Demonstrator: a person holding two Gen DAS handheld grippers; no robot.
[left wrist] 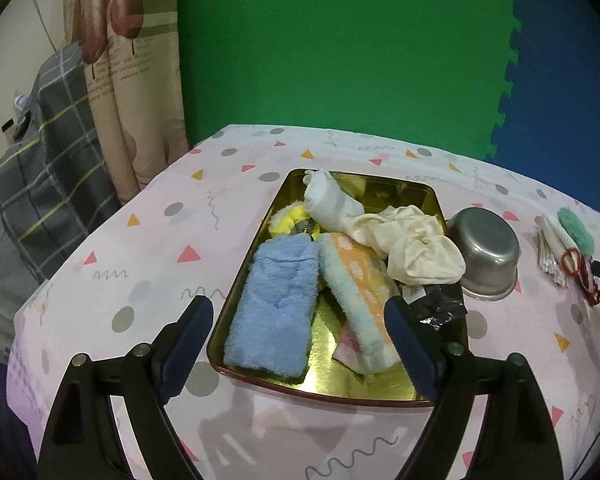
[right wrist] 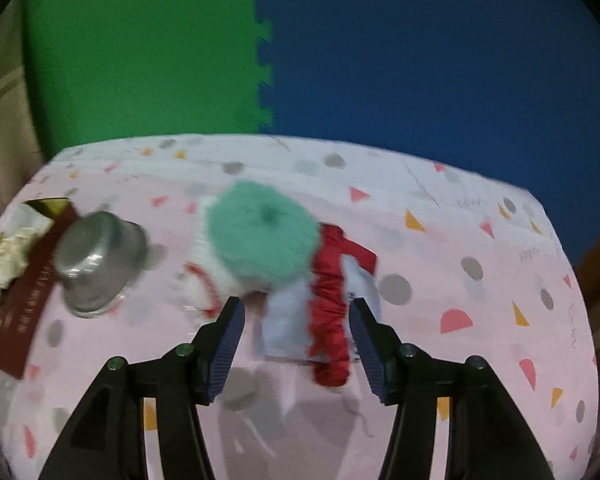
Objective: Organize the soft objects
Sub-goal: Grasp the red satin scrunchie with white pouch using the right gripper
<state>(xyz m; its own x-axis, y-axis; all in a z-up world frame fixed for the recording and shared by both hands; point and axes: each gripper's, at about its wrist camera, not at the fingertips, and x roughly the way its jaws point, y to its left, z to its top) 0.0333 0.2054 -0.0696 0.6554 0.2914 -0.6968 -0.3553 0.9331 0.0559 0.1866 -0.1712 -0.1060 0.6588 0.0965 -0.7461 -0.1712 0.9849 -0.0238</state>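
Behind pink patterned tablecloth (left wrist: pixel 140 240): green (left wrist: pixel 340 40) and blue foam wall mats (right wrist: pixel 420 60); left tool (left wrist: pixel 298 312) and right tool (right wrist: pixel 298 312) spread, empty.

Left gripper (left wrist: pixel 298 316) is seen at lower centre of its frame, jaws spread wide, nothing clamped. Right gripper (right wrist: pixel 298 320) is angled downward, jaws parted, pads pressed on nothing; view blurred.
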